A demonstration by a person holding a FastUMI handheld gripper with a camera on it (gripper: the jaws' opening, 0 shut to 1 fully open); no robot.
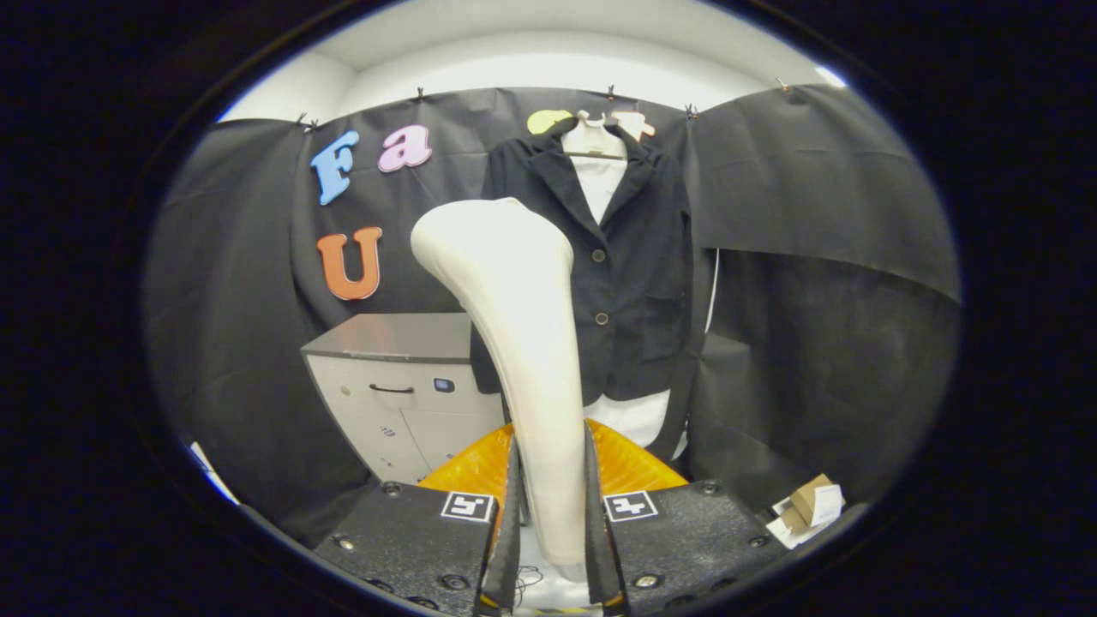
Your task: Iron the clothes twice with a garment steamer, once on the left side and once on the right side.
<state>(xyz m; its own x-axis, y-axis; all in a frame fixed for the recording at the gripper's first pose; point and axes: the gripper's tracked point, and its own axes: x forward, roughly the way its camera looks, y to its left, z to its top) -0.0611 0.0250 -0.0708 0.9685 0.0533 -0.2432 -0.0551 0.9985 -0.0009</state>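
Right now my claw [553,548] is clenching the garment steamer [518,343] by its pale handle, both fingers pressing its sides, head tilting up left. Beyond it a dark jacket [634,257] is hanging on a form, beside a grey cabinet [403,386].

Grey cabinet [390,386] beside black cloth wall [823,257]; small cardboard boxes [810,506]

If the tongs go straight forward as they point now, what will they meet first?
The tongs, shut on the white steamer, would probably bring its head against the black jacket first; depth is unclear.
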